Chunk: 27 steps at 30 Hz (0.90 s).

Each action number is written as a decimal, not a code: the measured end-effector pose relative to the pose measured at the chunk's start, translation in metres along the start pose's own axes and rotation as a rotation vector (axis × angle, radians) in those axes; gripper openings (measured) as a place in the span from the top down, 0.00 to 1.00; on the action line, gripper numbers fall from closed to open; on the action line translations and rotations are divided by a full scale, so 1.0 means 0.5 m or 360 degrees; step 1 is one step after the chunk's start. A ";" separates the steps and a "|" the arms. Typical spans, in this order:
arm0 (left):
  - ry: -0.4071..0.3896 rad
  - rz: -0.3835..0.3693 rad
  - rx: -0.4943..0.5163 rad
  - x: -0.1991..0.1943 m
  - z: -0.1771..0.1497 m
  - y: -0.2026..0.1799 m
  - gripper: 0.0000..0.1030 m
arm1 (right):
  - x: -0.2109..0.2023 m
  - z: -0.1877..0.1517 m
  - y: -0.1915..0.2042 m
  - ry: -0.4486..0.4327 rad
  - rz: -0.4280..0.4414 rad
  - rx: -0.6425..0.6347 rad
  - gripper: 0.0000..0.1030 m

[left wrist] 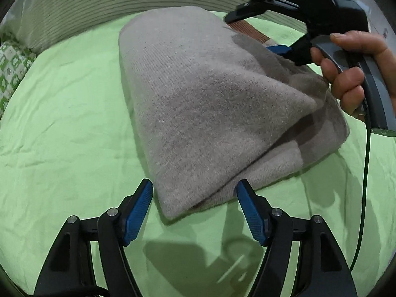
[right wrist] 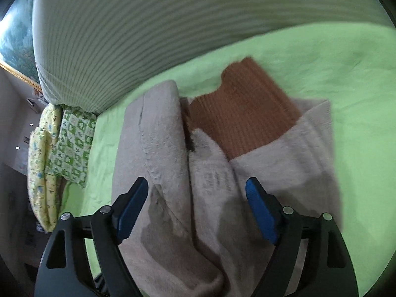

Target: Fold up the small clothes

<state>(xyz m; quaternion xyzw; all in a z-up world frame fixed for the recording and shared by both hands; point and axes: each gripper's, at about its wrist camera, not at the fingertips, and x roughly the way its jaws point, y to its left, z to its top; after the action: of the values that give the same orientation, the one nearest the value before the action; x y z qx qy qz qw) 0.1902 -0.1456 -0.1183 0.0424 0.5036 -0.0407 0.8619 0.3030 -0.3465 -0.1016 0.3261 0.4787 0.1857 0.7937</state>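
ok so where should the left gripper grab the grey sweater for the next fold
Probably the near rounded corner of the grey sweater, approached low from the front. That folded edge lies between the open left gripper fingers and stacks several layers, so one pinch should catch all.

Even, bright indoor light falls across the green bedsheet [left wrist: 61, 123], casting soft dark shadows of the left claw [left wrist: 194, 208] onto the fabric just below it, and a grey patch across the folded beige garment [left wrist: 210, 104]. The left wrist view is sharp, its fisheye lens bowing the striped pillow [left wrist: 99, 2] and blackening the corners. The right wrist view is dimmer and smeared by motion blur, softening the brown ribbed cloth [right wrist: 247, 109] and the striped pillow; shadows of the right claw [right wrist: 196, 208] darken the garment beneath it.
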 end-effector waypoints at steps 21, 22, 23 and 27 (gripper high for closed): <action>0.0068 -0.0073 -0.0062 0.007 0.042 0.044 0.62 | -0.224 -0.060 0.069 -0.0300 -0.0198 -0.0140 0.84; 0.0075 -0.0076 -0.0057 0.005 0.035 0.056 0.64 | -0.213 -0.067 0.044 -0.0285 -0.0214 -0.0089 0.84; 0.0085 -0.0072 -0.0050 0.007 0.042 0.053 0.65 | -0.201 -0.070 0.028 -0.0272 -0.0213 -0.0060 0.84; 0.0110 -0.0108 -0.0085 0.012 0.042 0.070 0.65 | -0.141 -0.093 -0.030 -0.0224 -0.0307 -0.0016 0.84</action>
<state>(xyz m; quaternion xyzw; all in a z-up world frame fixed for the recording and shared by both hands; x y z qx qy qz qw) 0.2152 -0.1136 -0.1121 0.0036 0.5351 -0.0550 0.8430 0.2283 -0.3844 -0.0821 0.2868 0.4500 0.0873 0.8412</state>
